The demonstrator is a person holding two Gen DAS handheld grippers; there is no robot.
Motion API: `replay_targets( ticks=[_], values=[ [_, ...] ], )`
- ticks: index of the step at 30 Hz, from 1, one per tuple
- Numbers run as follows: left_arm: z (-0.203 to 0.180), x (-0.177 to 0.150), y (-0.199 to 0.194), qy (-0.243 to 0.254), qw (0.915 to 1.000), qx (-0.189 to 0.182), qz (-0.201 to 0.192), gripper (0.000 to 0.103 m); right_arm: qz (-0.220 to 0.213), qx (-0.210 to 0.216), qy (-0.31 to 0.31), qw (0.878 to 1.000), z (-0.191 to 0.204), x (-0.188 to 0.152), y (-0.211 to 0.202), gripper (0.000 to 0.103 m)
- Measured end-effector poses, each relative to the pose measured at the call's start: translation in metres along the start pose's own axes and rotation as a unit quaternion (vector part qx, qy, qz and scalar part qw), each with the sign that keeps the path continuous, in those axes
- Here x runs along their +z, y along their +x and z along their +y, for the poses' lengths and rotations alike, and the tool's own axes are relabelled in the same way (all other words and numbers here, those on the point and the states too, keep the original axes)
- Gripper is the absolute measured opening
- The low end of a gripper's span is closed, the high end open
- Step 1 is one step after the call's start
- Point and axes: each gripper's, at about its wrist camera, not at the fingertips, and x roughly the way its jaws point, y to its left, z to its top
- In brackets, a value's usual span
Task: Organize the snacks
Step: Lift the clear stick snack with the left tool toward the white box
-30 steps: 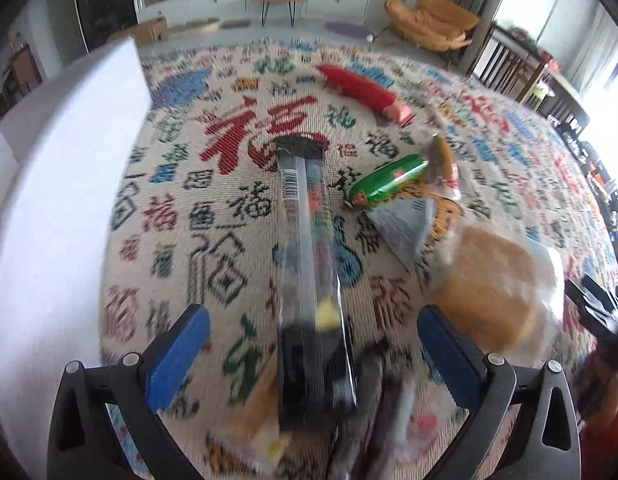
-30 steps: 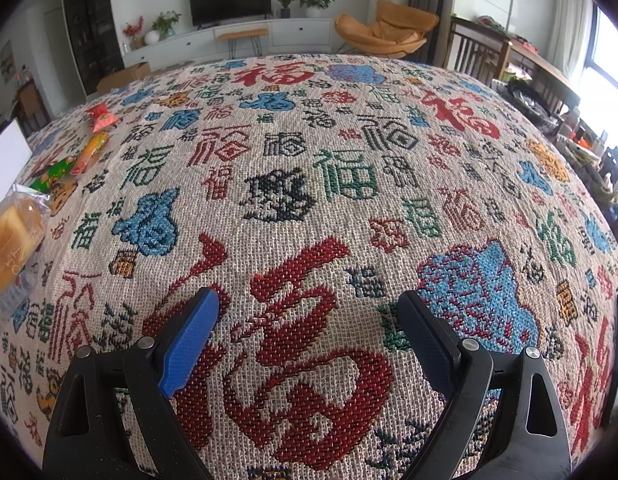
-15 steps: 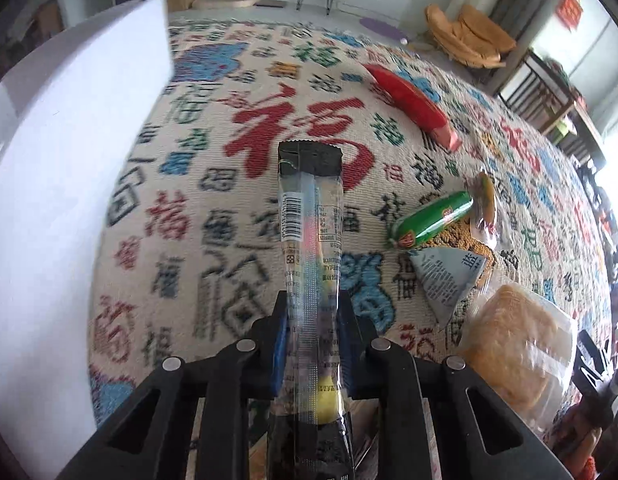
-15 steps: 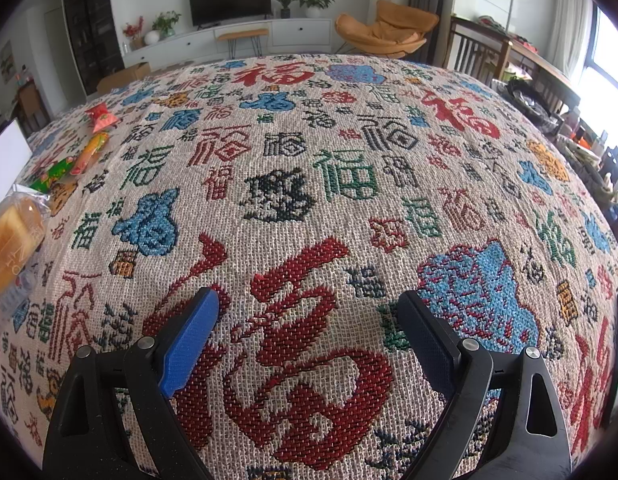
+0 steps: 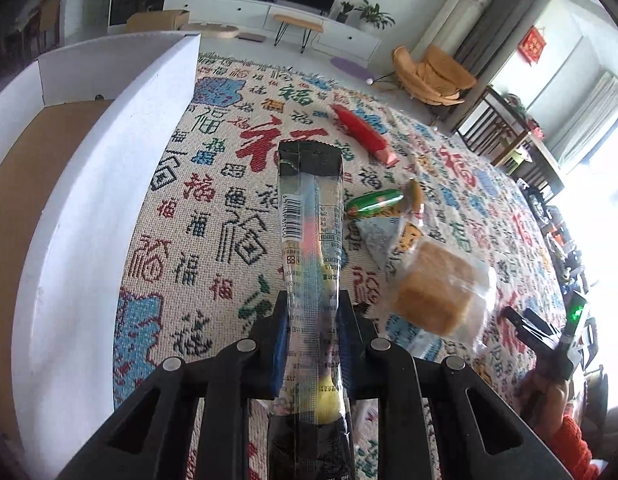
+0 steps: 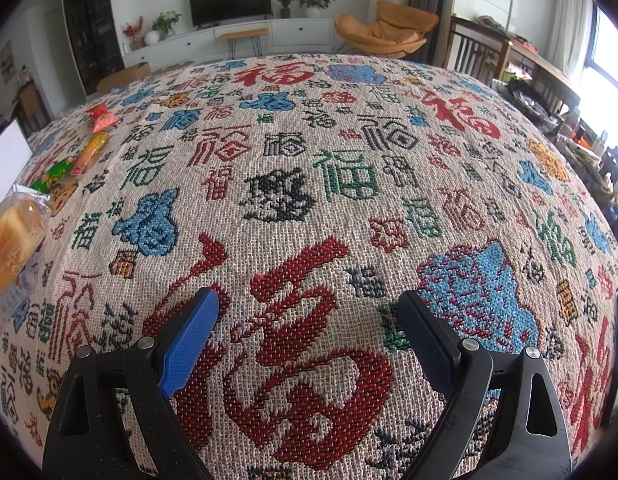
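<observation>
Left gripper (image 5: 313,344) clamps the long clear-and-black snack packet (image 5: 311,240), long axis pointing forward, clear of the patterned cloth (image 5: 213,216). White cardboard box (image 5: 109,152) lies left, nearest this hand. Right gripper (image 6: 309,332) gapes empty.

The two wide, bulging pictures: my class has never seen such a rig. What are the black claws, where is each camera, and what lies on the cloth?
A person holds one hand tool in each hand; a fisheye camera on each looks along its fingers. The left claw is shut on a long clear snack packet. Beside it stands a white box. On the patterned cloth lie a wrapped cake, a green sausage and a red packet. The right claw is open, holding nothing.
</observation>
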Motion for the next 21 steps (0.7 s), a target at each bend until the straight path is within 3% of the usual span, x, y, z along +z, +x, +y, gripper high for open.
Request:
replay_targets(
  ticks=[14, 21],
  values=[
    [-0.031, -0.039, -0.034, 0.024, 0.9988, -0.04, -0.013, 0.021, 0.0, 0.0, 0.0, 1.0, -0.001, 0.0, 0.0, 0.093],
    [-0.037, -0.057, -0.056, 0.037, 0.9984, -0.03, -0.031, 0.021, 0.0, 0.0, 0.0, 1.0, -0.001, 0.0, 0.0, 0.093]
  ],
)
